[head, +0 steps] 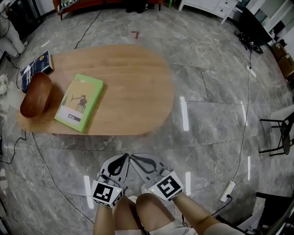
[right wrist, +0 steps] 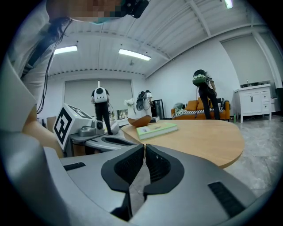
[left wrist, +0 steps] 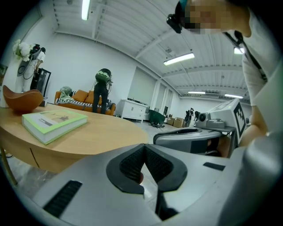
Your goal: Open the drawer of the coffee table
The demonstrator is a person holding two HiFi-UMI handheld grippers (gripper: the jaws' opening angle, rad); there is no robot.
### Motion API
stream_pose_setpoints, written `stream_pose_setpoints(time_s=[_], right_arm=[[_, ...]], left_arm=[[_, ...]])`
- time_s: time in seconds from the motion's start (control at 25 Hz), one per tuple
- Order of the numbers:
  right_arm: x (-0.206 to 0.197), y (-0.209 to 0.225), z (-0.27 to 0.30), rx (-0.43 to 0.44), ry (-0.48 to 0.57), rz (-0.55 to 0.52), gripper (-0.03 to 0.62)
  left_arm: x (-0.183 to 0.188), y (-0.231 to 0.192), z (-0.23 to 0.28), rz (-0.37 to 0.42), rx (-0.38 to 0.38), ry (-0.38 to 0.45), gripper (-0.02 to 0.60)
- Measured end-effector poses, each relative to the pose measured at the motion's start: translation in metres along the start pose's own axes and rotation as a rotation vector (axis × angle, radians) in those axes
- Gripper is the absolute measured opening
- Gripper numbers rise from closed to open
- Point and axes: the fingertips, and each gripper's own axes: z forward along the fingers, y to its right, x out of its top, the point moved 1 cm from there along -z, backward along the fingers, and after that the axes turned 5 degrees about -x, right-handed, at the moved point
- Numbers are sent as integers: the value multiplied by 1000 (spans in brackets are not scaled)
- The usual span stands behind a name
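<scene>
The oval wooden coffee table (head: 133, 87) stands on the marble floor ahead of me, and from above no drawer front shows. On it lie a green book (head: 79, 102), a brown wooden bowl (head: 35, 94) and a dark blue book (head: 36, 66). My left gripper (head: 123, 159) and right gripper (head: 134, 159) hang side by side above my knees, short of the table's near edge. Both are shut with nothing between the pads. The left gripper (left wrist: 143, 148) sees the table's side (left wrist: 40, 156) from low down, and the right gripper (right wrist: 144, 147) sees the tabletop (right wrist: 208, 137) level ahead.
Black cables run over the floor around the table. A white power strip (head: 228, 191) lies at the right, with a black chair (head: 281, 133) further right. A white cabinet (head: 207, 5) and an orange sofa (left wrist: 84, 98) stand at the back, where a person (left wrist: 101, 90) stands.
</scene>
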Motion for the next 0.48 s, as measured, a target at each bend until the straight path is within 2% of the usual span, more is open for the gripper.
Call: stream_pose_setpoints(time_s=[0.24,0.48], right_arm=[[-28,8,16,36,57,-6,25],[-61,24,34,72,83,-86,25]], left_arm=[[-31,-19,20,67,-15,-9,9],[-60,-34,36,95,-27,42,9]])
